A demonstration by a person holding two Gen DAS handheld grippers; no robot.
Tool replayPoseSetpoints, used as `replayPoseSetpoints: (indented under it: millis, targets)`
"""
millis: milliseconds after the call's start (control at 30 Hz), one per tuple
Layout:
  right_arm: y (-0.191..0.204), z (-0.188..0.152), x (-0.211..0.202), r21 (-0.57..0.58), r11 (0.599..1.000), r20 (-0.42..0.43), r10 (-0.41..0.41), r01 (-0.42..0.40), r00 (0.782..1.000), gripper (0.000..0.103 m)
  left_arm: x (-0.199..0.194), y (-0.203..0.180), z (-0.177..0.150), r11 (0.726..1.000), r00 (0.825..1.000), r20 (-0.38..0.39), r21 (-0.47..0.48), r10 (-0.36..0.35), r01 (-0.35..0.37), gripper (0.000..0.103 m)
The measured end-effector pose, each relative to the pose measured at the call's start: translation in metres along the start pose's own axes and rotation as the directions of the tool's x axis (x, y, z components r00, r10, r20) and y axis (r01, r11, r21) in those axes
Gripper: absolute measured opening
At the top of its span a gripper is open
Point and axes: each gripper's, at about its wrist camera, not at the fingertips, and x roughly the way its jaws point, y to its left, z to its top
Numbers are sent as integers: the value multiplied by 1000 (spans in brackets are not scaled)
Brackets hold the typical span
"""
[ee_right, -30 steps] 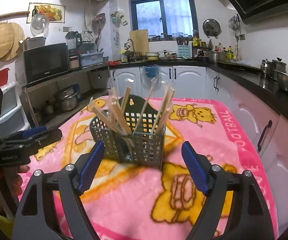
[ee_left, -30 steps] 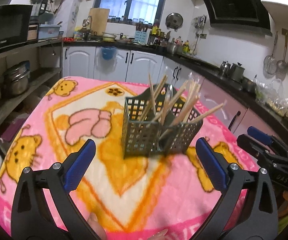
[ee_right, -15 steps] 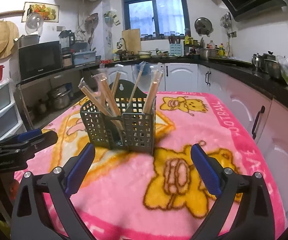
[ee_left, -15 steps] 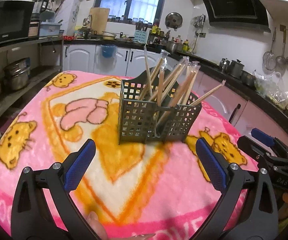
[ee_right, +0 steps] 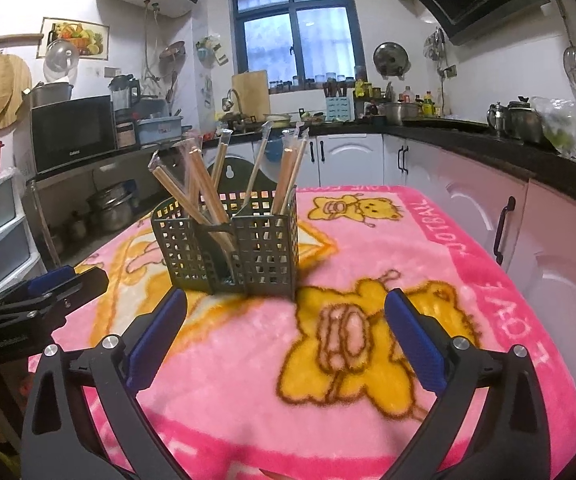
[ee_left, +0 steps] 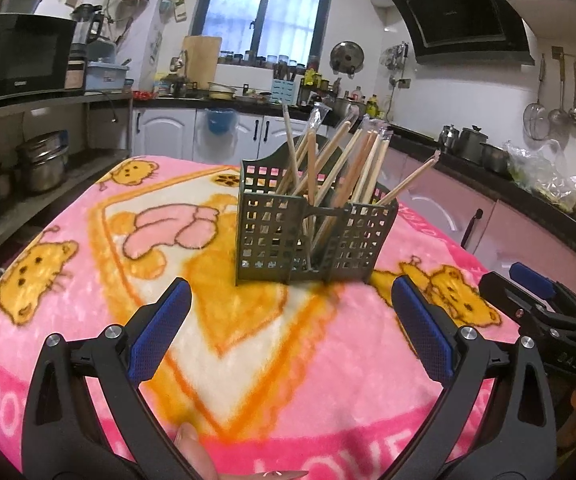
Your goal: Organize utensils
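Both tools, left tool [ee_left: 288,320] and right tool [ee_right: 284,332], hang released; I'd approach the far caddy [ee_left: 312,236] slowly, sparing the leaning chopsticks [ee_left: 344,168].

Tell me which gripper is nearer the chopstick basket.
Right, slightly. The right gripper sits just short of the chopstick basket; the left gripper hangs a bit farther back, both open.

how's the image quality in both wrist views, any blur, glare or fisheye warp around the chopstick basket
Left wrist view: the basket and chopsticks are fairly sharp, the blanket near the open left gripper slightly smeared, the window bright, counters bowed by fisheye. Right wrist view: the basket is crisp, the blanket's foreground soft by the open right gripper, corners dark.
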Motion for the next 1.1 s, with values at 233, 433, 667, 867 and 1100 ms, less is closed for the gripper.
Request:
replayPoseSetpoints:
  millis: [233,433,667,867,1100]
  targets:
    - [3,-11,-12,-8,1000,75,-13,13,997,96,-2,-3,-12,1000,1000,24,13,7,-8,92]
    - [6,-23,-17,-15,999,136,-29,31,990,96,-4,-6,-19,1000,999,48,28,-2,1,92]
    - [9,-26,-21,-16,999,178,-39,43,983,96,-8,-6,-20,999,997,77,32,-7,4,92]
    - [9,-26,-21,-13,999,177,-40,43,983,96,-8,-7,-20,1000,997,76,31,-6,4,92]
    - [9,-26,-21,-14,999,176,-39,42,984,96,-7,-6,-20,1000,997,75,31,-6,4,92]
